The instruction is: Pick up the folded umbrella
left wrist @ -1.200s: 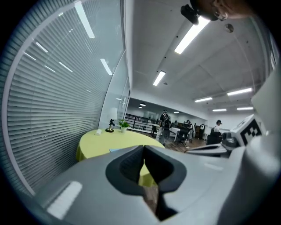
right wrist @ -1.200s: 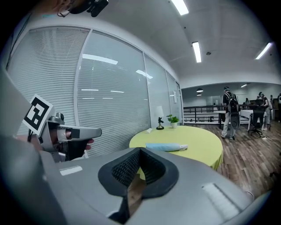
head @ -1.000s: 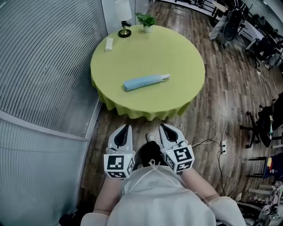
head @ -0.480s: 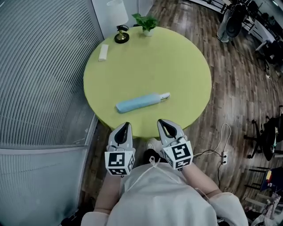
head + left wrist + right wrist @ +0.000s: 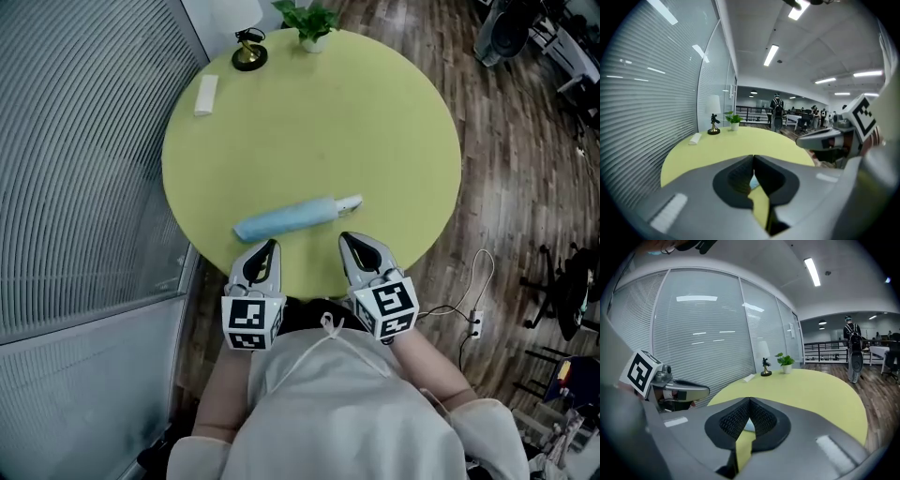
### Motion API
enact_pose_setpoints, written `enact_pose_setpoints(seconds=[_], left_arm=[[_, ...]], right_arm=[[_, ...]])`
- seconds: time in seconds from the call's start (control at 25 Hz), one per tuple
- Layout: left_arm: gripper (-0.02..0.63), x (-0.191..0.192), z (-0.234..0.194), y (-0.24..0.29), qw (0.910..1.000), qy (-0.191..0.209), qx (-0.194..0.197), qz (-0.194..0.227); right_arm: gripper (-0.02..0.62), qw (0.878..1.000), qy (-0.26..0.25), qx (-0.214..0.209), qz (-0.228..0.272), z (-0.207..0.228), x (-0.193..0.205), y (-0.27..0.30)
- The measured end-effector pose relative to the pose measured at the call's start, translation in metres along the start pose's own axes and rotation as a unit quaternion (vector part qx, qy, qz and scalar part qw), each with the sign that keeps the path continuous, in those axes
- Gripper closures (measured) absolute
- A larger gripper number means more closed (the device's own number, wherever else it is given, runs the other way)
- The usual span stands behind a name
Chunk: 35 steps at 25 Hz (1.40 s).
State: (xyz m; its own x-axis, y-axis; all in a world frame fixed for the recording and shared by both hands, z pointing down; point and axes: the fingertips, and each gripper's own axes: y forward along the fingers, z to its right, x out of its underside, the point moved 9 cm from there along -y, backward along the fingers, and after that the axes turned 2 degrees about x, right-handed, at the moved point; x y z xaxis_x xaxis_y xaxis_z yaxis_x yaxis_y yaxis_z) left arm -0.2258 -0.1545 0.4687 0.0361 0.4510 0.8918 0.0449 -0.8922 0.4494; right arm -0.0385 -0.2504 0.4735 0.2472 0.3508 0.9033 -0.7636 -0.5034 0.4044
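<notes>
The folded umbrella point(image 5: 291, 217) is light blue with a white handle end pointing right. It lies on the round yellow-green table point(image 5: 375, 122), near the table's front edge. My left gripper point(image 5: 269, 246) is shut and empty, its tip just short of the umbrella's left half. My right gripper point(image 5: 349, 240) is also shut and empty, just below the handle end. In the left gripper view the jaws point(image 5: 753, 157) meet, with a sliver of the blue umbrella point(image 5: 753, 181) showing behind them. The right gripper view shows the same: closed jaws point(image 5: 749, 400) and a sliver of umbrella point(image 5: 748, 425).
At the table's far edge stand a potted plant point(image 5: 312, 21), a small dark figurine on a brass base point(image 5: 248, 56) and a flat white object point(image 5: 205, 95). A slatted glass wall point(image 5: 84, 169) runs along the left. A power strip point(image 5: 473, 323) with cable lies on the wooden floor, right.
Both grippers have moved forward from over the floor to the table's near edge. The table and umbrella now sit much closer. Jaws stayed shut.
</notes>
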Motion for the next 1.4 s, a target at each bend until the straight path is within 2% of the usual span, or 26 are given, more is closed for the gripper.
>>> enact_pose_setpoints(seconds=[0.2, 0.24, 0.36, 0.44, 0.52, 0.64, 0.68, 0.76, 0.84, 0.92, 1.0, 1.12, 1.2, 1.28, 1.32, 1.4], left_arm=[[0.598, 0.004, -0.022, 0.038, 0.9984, 0.019, 0.041, -0.035], [0.582, 0.006, -0.025, 0.046, 0.9972, 0.026, 0.052, -0.048], [0.542, 0.015, -0.033, 0.07, 0.9903, 0.054, 0.089, -0.093], [0.498, 0.022, -0.035, 0.085, 0.9823, 0.082, 0.113, -0.125], [0.454, 0.028, -0.037, 0.098, 0.9713, 0.116, 0.137, -0.157], [0.406, 0.038, -0.041, 0.119, 0.9498, 0.165, 0.176, -0.199], [0.358, 0.041, -0.043, 0.126, 0.9425, 0.178, 0.188, -0.211], [0.312, 0.044, -0.047, 0.142, 0.9309, 0.196, 0.206, -0.229], [0.273, 0.048, -0.049, 0.156, 0.9236, 0.202, 0.215, -0.245], [0.265, 0.052, -0.05, 0.169, 0.9128, 0.216, 0.222, -0.266], [0.258, 0.059, -0.048, 0.178, 0.8928, 0.246, 0.234, -0.296], [0.261, 0.073, -0.04, 0.189, 0.8568, 0.287, 0.261, -0.34], [0.262, 0.079, -0.035, 0.195, 0.8405, 0.307, 0.266, -0.359], [0.282, 0.08, -0.032, 0.198, 0.8377, 0.32, 0.254, -0.363], [0.303, 0.08, -0.032, 0.2, 0.8386, 0.32, 0.248, -0.364], [0.304, 0.08, -0.032, 0.202, 0.8365, 0.315, 0.25, -0.372]], right_arm=[[0.595, 0.999, 0.027, 0.032, 0.004, 0.014, 0.0, 0.023], [0.597, 0.999, 0.031, 0.036, 0.007, 0.016, 0.0, 0.026], [0.597, 0.998, 0.032, 0.051, 0.012, 0.019, 0.003, 0.033], [0.595, 0.998, 0.027, 0.064, 0.009, 0.021, 0.007, 0.038], [0.597, 0.997, 0.025, 0.077, 0.005, 0.022, 0.012, 0.042], [0.597, 0.996, 0.027, 0.085, 0.01, 0.021, 0.016, 0.051], [0.597, 0.996, 0.03, 0.084, 0.014, 0.021, 0.016, 0.055], [0.595, 0.996, 0.039, 0.081, 0.021, 0.021, 0.015, 0.063], [0.595, 0.995, 0.044, 0.086, 0.021, 0.022, 0.014, 0.069], [0.595, 0.994, 0.045, 0.095, 0.019, 0.022, 0.014, 0.071], [0.597, 0.993, 0.049, 0.102, 0.021, 0.022, 0.015, 0.07], [0.597, 0.992, 0.059, 0.106, 0.022, 0.024, 0.019, 0.064], [0.597, 0.992, 0.061, 0.111, 0.019, 0.026, 0.022, 0.059], [0.597, 0.991, 0.067, 0.116, 0.016, 0.027, 0.024, 0.053], [0.597, 0.99, 0.073, 0.117, 0.015, 0.027, 0.025, 0.05], [0.595, 0.989, 0.085, 0.119, 0.016, 0.026, 0.028, 0.046]])
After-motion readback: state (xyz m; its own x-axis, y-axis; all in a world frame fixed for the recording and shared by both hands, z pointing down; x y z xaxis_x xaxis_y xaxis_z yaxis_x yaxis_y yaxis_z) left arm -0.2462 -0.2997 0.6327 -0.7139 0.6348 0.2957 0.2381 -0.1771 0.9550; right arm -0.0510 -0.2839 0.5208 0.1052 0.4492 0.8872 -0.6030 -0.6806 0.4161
